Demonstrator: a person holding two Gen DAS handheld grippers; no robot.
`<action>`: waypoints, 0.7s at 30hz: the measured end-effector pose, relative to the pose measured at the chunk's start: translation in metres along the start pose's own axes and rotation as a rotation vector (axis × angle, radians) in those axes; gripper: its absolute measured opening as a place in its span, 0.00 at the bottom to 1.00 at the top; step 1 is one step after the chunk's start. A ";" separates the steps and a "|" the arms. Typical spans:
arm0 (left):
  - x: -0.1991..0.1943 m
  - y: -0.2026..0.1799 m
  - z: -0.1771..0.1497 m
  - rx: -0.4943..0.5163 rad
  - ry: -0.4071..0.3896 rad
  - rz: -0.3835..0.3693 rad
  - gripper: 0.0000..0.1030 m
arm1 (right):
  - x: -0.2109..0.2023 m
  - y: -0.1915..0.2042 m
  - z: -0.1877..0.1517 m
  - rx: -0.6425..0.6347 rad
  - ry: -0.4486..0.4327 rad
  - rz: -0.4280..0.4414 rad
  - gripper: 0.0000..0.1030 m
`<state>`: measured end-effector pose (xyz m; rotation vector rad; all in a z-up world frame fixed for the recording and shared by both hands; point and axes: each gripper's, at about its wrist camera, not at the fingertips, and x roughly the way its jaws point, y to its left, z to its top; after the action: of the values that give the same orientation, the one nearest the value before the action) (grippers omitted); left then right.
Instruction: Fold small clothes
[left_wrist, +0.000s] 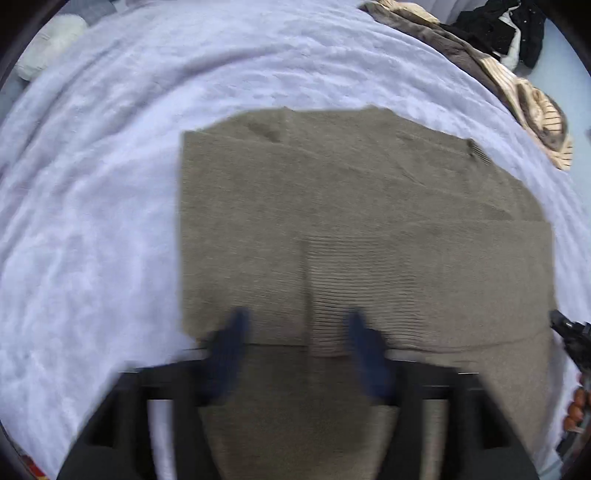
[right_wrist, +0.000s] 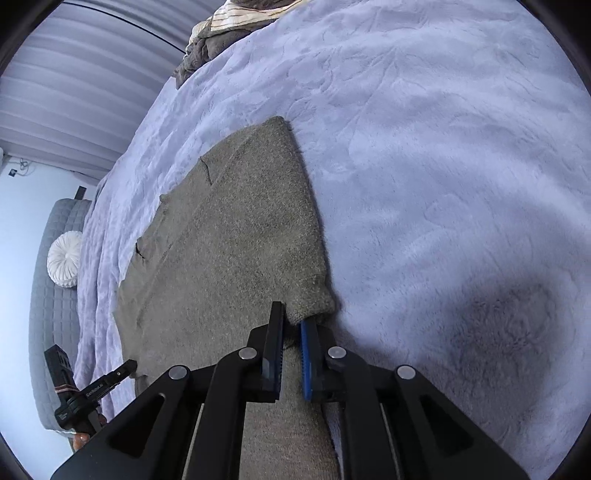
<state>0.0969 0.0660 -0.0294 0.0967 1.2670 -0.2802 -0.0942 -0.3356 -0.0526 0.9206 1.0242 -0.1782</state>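
Both grippers hang over a taupe knitted garment (left_wrist: 351, 229) spread on a pale lilac plush blanket (left_wrist: 92, 206). On the left gripper (left_wrist: 299, 328) the two blue-padded fingers (left_wrist: 232, 332) stand wide apart, blurred, with nothing pinched between them; they hover over the garment's near folded edge, where a flap with fine ribbing lies doubled over the plainer layer beneath. In the right wrist view the right gripper (right_wrist: 293, 325) has its jaws drawn almost together on the garment's near right corner, a small fold of knit squeezed between the black pad and the blue one. From that corner the garment runs away as a long flat wedge with a rounded, fuzzy right edge, several layered steps along its left edge and a short slit or notch there. The knit is soft and slightly hairy, even in colour, and lies smooth with only faint creases. Beyond the garment's far right corner, in the left wrist view, a heap of other clothes (left_wrist: 517, 85), brown, cream-striped and black, lies at the blanket's edge. Left of the garment, past the blanket, the right wrist view shows a round white cushion (right_wrist: 64, 258) on a grey quilted surface (right_wrist: 55, 314).
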 end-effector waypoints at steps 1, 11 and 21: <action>-0.006 0.003 -0.002 0.001 -0.034 0.017 0.88 | -0.002 0.000 -0.002 -0.001 0.008 -0.009 0.14; 0.005 0.035 -0.001 -0.094 0.029 0.011 0.88 | -0.019 -0.022 -0.013 0.109 -0.003 0.044 0.36; 0.019 0.057 0.007 -0.133 0.073 -0.094 0.18 | -0.004 -0.011 0.009 0.110 0.017 0.111 0.13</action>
<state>0.1238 0.1164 -0.0501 -0.0675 1.3613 -0.2742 -0.0965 -0.3499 -0.0546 1.0783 0.9838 -0.1345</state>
